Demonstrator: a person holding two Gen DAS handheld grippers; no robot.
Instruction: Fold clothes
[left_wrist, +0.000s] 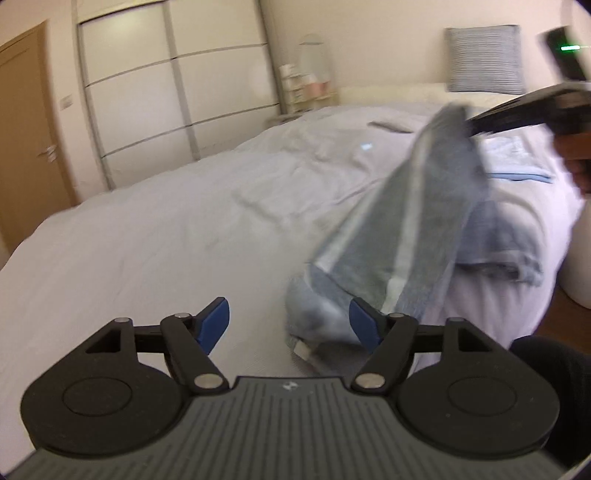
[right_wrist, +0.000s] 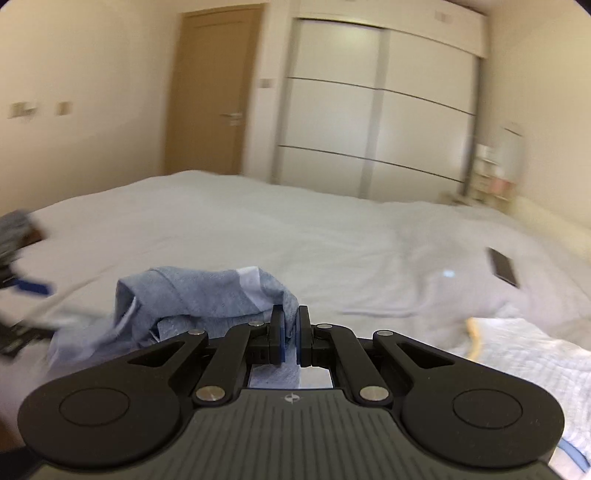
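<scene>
A blue-grey garment with pale seams hangs stretched above the white bed, its lower end bunched on the sheet close to my left gripper's right fingertip. My left gripper is open with nothing between its blue pads. My right gripper comes in from the upper right in the left wrist view and holds the garment's top end. In the right wrist view, my right gripper is shut on a fold of the garment, which drapes off to the left.
A dark phone lies on the bed at the right. A pale blue folded cloth sits at the right near the bed edge. A striped pillow leans at the headboard. Wardrobe doors and a wooden door stand beyond the bed.
</scene>
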